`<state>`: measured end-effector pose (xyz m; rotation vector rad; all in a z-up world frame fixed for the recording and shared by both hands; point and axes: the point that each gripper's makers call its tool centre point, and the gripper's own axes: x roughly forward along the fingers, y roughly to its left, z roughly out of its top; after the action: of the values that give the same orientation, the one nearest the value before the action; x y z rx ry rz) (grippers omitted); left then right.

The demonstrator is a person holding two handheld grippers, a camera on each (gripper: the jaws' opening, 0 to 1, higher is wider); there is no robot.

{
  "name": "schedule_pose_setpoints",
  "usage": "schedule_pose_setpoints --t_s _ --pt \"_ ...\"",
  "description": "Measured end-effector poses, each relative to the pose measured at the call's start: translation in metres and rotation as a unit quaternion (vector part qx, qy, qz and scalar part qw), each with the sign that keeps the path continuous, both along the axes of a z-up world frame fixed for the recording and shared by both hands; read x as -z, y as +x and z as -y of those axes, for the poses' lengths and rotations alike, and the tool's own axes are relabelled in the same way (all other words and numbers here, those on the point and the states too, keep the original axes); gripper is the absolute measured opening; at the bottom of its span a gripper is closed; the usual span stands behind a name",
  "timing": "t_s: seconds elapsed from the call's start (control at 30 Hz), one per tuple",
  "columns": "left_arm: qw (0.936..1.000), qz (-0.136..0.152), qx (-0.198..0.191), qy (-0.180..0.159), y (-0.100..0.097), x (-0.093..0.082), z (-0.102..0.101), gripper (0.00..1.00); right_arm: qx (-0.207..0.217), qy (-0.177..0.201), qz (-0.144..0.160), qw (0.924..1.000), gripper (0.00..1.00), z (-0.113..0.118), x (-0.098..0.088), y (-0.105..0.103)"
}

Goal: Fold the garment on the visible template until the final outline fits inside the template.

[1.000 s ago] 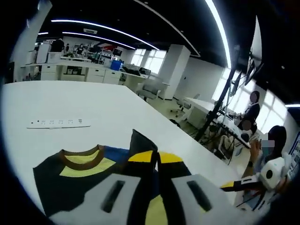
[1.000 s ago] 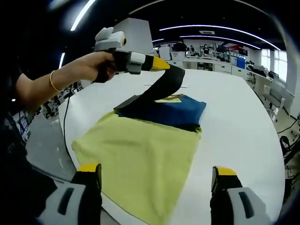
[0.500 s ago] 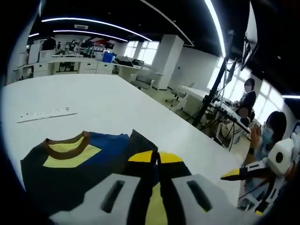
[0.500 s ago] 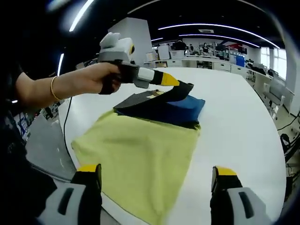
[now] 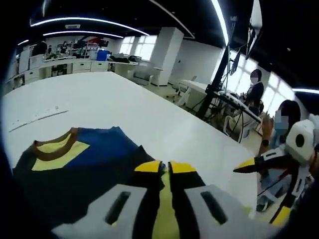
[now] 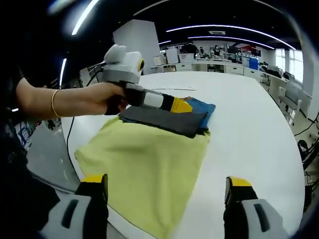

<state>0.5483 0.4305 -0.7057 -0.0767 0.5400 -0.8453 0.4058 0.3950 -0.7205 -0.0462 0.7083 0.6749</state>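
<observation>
On the white counter [image 6: 249, 124] lies a yellow cloth [image 6: 149, 169], with the dark blue shirt [image 6: 169, 118] folded across its far edge. The left hand-held gripper [image 6: 185, 106] pinches the shirt's edge low over the fold. The right hand-held gripper [image 6: 167, 185] is spread wide, holding nothing.

white table [image 6: 249, 134], yellow cloth [image 6: 149, 169], power strip [image 5: 35, 117]

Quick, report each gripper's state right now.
Left gripper: shut on the dark blue and black garment, lowering its folded flap onto the pile.
Right gripper: open, holding nothing, above the yellow cloth template.
</observation>
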Motion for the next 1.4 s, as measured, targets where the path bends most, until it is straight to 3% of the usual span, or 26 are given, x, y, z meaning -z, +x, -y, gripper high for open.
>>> schedule_pose_setpoints --t_s 0.13,0.33,0.53,0.73,0.97,1.23,1.4 --pt "0.9995 0.018 0.017 0.017 -0.004 0.001 -0.003 0.18 -0.006 0.001 0.0 1.0 0.99 -0.002 0.0 0.0" --pt "0.999 0.035 0.018 0.023 -0.006 -0.003 -0.016 0.44 -0.028 -0.006 0.001 0.9996 1.0 -0.005 -0.001 0.001" --pt "0.9991 0.033 0.011 0.024 -0.009 -0.006 -0.039 0.55 -0.055 -0.003 0.0 0.9985 1.0 -0.01 -0.004 0.003" --pt "0.9994 0.032 0.002 0.008 -0.014 -0.014 -0.064 0.71 -0.088 0.015 -0.001 0.996 1.0 -0.019 -0.011 0.003" --pt "0.9994 0.033 -0.005 0.012 -0.027 -0.016 -0.092 0.9 -0.133 0.017 -0.008 0.991 1.0 -0.03 -0.011 -0.003" --pt "0.9998 0.021 -0.005 0.0 -0.046 -0.019 -0.118 0.99 -0.186 -0.004 -0.024 0.9823 1.0 -0.034 -0.005 -0.013" --pt "0.9999 0.012 -0.003 -0.002 -0.061 -0.018 -0.135 0.99 -0.208 -0.011 -0.029 0.9777 1.0 -0.036 -0.002 -0.018"
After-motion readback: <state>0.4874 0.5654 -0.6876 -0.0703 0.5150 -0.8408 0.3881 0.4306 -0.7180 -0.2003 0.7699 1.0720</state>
